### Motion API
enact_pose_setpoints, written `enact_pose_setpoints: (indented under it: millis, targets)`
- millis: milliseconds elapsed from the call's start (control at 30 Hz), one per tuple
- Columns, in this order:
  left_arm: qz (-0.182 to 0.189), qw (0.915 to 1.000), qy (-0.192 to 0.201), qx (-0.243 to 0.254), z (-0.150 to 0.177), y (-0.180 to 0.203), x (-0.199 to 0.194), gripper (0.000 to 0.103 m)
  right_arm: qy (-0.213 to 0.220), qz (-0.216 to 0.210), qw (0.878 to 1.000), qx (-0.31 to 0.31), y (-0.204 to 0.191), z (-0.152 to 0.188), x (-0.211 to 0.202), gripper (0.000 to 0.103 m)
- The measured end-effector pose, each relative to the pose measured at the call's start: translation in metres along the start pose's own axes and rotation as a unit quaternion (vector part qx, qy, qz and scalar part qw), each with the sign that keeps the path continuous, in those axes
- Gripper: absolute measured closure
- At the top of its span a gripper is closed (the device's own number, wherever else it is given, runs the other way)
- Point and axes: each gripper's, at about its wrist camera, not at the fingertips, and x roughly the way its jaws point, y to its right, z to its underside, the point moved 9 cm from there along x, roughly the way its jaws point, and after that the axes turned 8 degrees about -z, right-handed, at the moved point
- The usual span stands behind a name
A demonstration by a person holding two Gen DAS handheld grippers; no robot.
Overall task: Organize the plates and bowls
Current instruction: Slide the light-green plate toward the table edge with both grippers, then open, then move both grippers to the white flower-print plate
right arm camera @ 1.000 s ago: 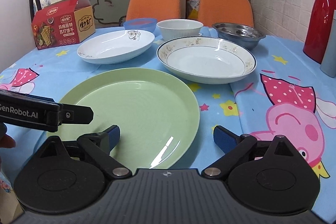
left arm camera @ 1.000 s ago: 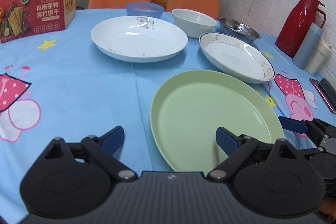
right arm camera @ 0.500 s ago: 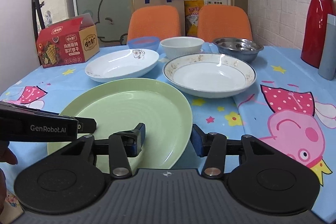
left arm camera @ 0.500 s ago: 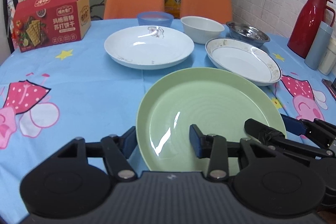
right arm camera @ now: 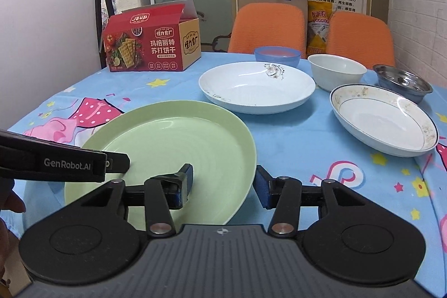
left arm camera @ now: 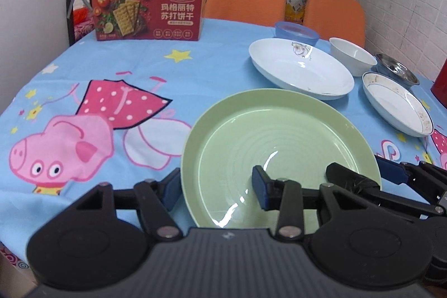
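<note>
A green plate [left arm camera: 279, 147] [right arm camera: 173, 144] is held tilted above the blue tablecloth. My left gripper [left arm camera: 216, 190] is shut on its left rim, one finger under and one over. My right gripper [right arm camera: 223, 182] is shut on its right rim. Behind it stand a white flower-print plate [left arm camera: 300, 69] [right arm camera: 257, 87], a gold-rimmed white plate [left arm camera: 396, 104] [right arm camera: 384, 119], a white bowl [left arm camera: 352, 55] [right arm camera: 338, 71], a blue bowl [left arm camera: 296, 30] [right arm camera: 276, 55] and a steel bowl [left arm camera: 396, 69] [right arm camera: 402, 80].
A red cracker box [left arm camera: 148, 13] [right arm camera: 152, 45] stands at the back left. Two orange chairs [right arm camera: 268, 27] are behind the table. A red thermos [left arm camera: 440, 85] is at the right edge. The cartoon tablecloth [left arm camera: 83, 136] lies left of the green plate.
Both grippers closed from wide open onto the green plate's opposite rims. The plate has lifted and shifted left across the table, away from the gold-rimmed plate.
</note>
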Motion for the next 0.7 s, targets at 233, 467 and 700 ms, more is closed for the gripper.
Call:
enact_pose_setpoints:
  millis: [233,467,700]
  targets:
    - [-0.002,0.9997,0.015,0.018,-0.003,0.014,0.013,0.058,-0.01,0.01,1.0,0.01,0.007,0.006,0.01,0.011]
    - [0.016,0.9997,0.013,0.015,-0.008,0.024,0.021,0.045,-0.003,-0.009,0.999,0.031,0.015,0.006,0.005,0.0]
    - [0.009,0.9991,0.029,-0.029,-0.019,0.01,0.012,0.03,0.044,0.025,0.997,0.055,0.047,-0.004,-0.028,0.0]
